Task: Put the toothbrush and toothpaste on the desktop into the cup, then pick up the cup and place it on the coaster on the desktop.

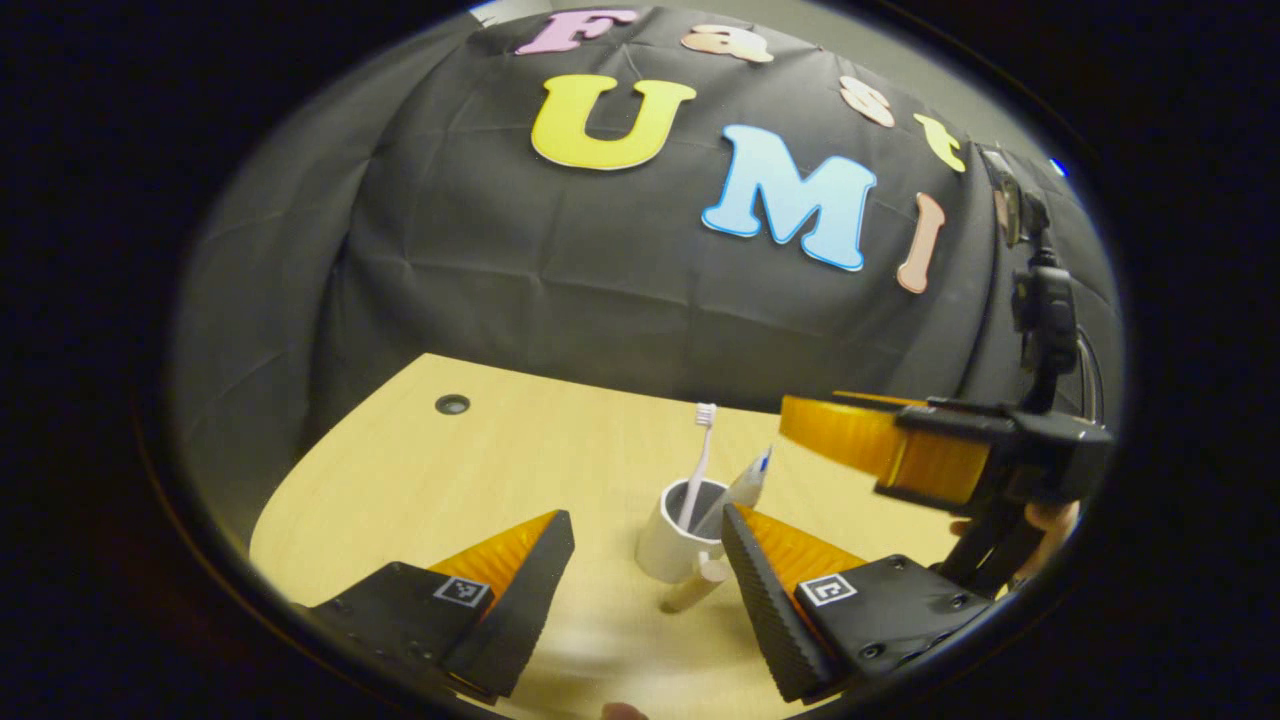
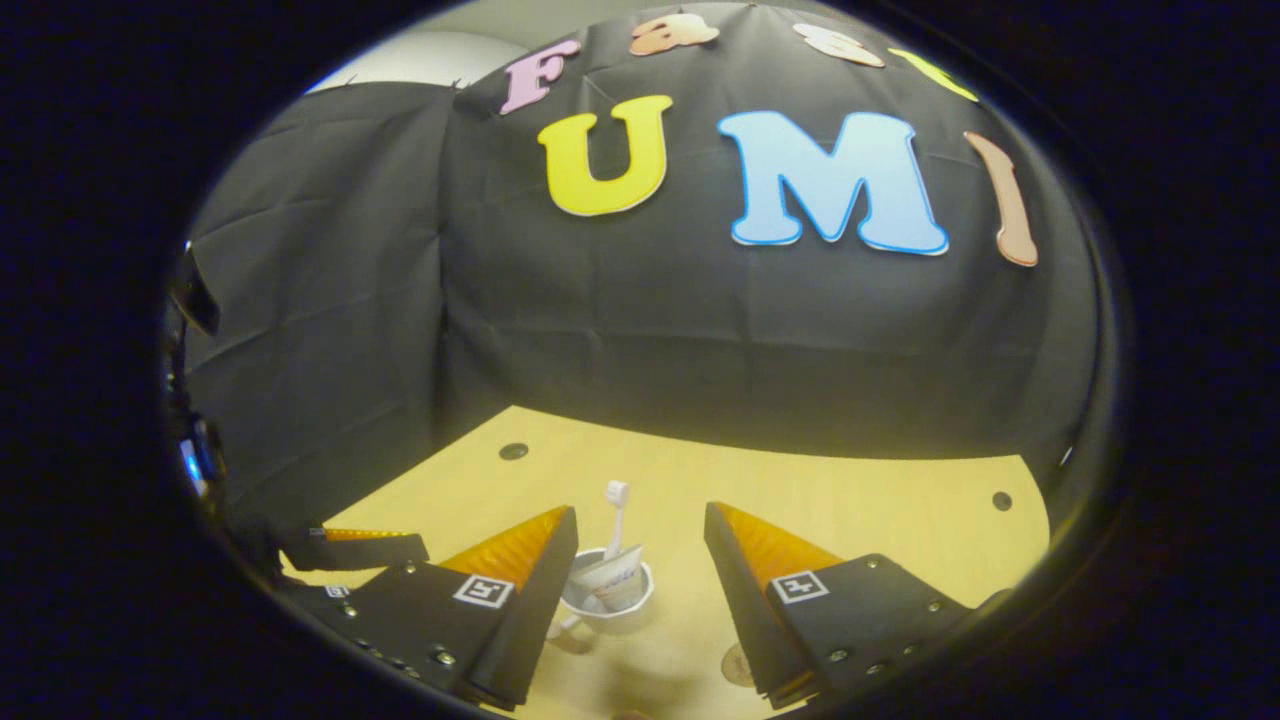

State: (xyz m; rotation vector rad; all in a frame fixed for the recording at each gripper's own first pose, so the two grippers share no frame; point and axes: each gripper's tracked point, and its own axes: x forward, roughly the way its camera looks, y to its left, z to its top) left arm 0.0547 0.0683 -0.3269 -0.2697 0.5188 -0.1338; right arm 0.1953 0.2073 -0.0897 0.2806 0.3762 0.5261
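The white cup [image 1: 672,540] stands upright on the wooden tabletop [image 1: 480,470] with the toothbrush [image 1: 700,455] and the toothpaste tube [image 1: 745,485] leaning inside it, bristles up; the print on the tube is too small to read, and the cup's handle is blurred. In the right gripper view a round coaster [image 2: 737,664] peeks out, largely hidden behind a finger. The left hand-held gripper [image 1: 645,575] and right hand-held gripper [image 2: 640,580] both gape wide around the cup, gripping nothing.
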